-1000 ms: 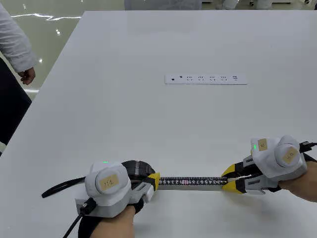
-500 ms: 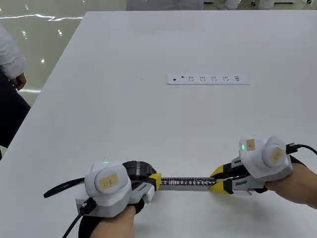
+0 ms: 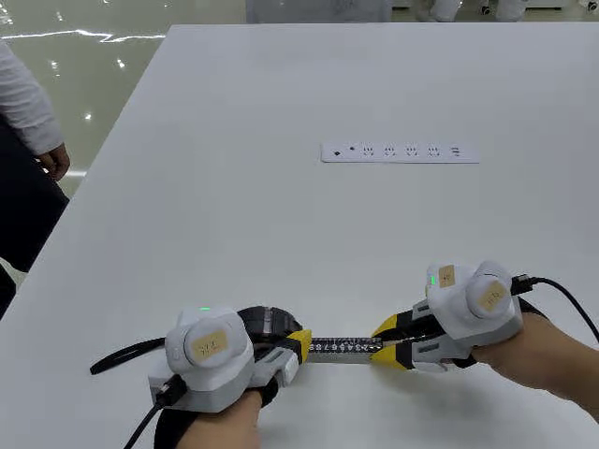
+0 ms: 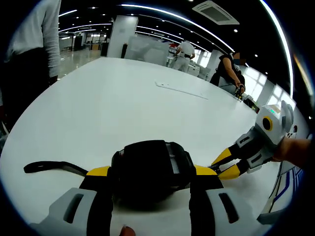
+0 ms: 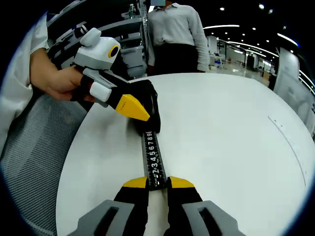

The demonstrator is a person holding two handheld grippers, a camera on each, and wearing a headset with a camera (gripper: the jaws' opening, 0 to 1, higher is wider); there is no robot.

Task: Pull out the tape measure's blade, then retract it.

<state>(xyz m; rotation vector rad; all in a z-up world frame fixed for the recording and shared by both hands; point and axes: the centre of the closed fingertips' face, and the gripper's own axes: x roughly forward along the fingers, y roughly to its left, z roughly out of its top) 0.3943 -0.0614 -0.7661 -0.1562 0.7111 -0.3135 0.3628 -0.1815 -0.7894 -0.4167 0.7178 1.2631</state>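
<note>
My left claw (image 3: 286, 347) is clamped on the black case of the tape measure (image 3: 265, 323), which rests on the white table (image 3: 281, 112) near its front edge. In the left gripper view the two yellow-tipped jaws press against opposite sides of the case (image 4: 150, 167), and the case sits flat on the table between them.

My right claw (image 3: 386, 344) is closed on the far end of the blade (image 3: 344, 346). In the right gripper view the jaws pinch the blade's tip from both sides, and the black blade (image 5: 151, 157) with its white numbers runs straight away from them to the case (image 5: 151, 105). A short stretch of blade is out, lying low over the table between the two claws, which point at each other.

A black strap (image 3: 126, 354) trails from the case to the left and lies curved on the table. A white power strip (image 3: 400, 152) lies flat farther back, well apart from the tape measure. A person (image 3: 23, 140) in a white shirt and dark trousers stands beside the table's left edge.
</note>
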